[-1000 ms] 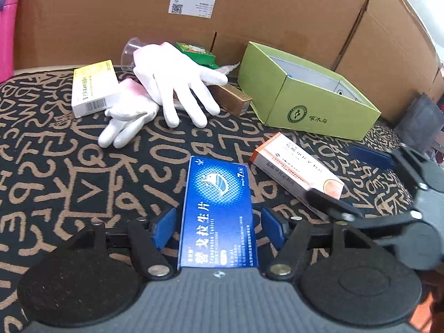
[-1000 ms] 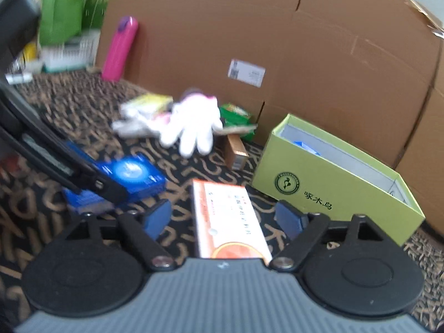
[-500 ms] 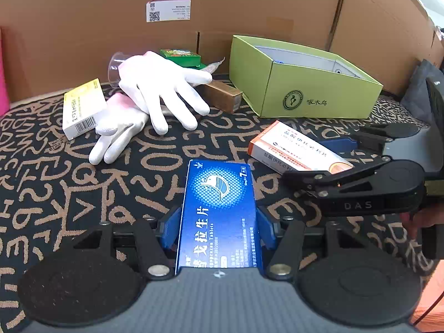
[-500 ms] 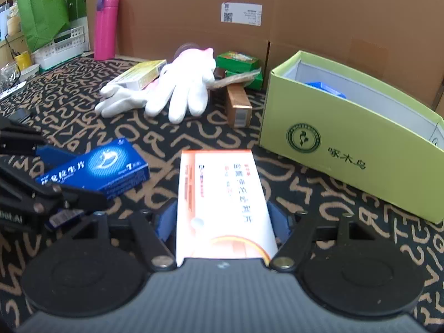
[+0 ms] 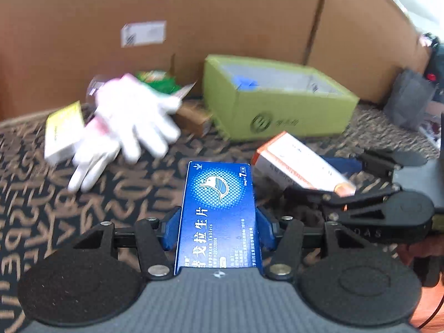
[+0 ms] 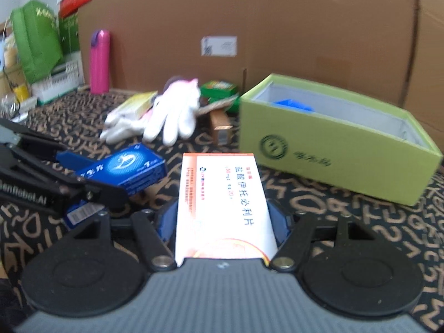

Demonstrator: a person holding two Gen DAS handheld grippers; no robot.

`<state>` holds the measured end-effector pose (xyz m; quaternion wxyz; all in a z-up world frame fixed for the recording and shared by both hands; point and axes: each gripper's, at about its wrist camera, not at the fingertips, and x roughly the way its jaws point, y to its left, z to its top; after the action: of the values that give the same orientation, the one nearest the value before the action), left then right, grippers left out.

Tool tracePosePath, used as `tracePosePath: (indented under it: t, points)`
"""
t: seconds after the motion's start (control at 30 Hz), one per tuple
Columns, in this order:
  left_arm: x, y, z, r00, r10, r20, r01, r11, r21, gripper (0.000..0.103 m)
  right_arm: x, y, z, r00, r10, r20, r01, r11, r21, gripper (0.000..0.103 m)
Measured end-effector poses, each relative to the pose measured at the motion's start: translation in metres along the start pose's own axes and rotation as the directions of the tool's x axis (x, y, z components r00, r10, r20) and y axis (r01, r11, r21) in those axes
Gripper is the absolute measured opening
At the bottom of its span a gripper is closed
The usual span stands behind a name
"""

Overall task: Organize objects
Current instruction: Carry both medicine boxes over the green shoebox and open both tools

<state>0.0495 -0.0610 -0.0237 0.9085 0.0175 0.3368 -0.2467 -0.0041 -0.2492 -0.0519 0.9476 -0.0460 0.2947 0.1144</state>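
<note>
My left gripper (image 5: 219,230) is shut on a blue tablet box (image 5: 219,211), its blue pads pressing both long sides. The right wrist view shows the same blue box (image 6: 125,169) held just off the patterned rug. A white and orange medicine box (image 6: 222,194) sits between the pads of my right gripper (image 6: 224,222), which is shut on it. In the left wrist view that box (image 5: 294,163) hangs tilted at the right. An open green box (image 6: 333,149) with something blue inside stands ahead to the right.
White gloves (image 5: 130,122), a yellow and white box (image 5: 62,130), a brown box (image 6: 220,122) and a small green box (image 6: 219,87) lie at the back. A cardboard wall (image 6: 277,27) closes off the rear. A pink bottle (image 6: 100,61) stands far left.
Both grippers have closed on their boxes, which lay loose between open jaws a second ago. Both boxes have come up off the rug, and both wrists have rolled.
</note>
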Motion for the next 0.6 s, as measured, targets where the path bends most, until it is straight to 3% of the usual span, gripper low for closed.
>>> tracePosePath:
  t: [0.2,0.4,0.6]
  points:
    - [0.001,-0.021,0.049,0.992,-0.077,0.096,0.076,0.997,0.013,0.059,-0.039,-0.042,0.018,0.991,-0.086,0.100,0.079,0.995,0.067,0.067]
    - [0.021,-0.051,0.109,0.976,-0.136,0.171,0.135,0.991,0.016,0.059,-0.046,-0.097,0.047,0.964,-0.216,0.153,0.197,0.971,0.134,0.067]
    - [0.073,-0.071,0.158,0.978,-0.089,0.186,0.096,0.995,-0.026,0.059,-0.026,-0.151,0.079,0.935,-0.306,0.181,0.265,0.938,0.222,0.067]
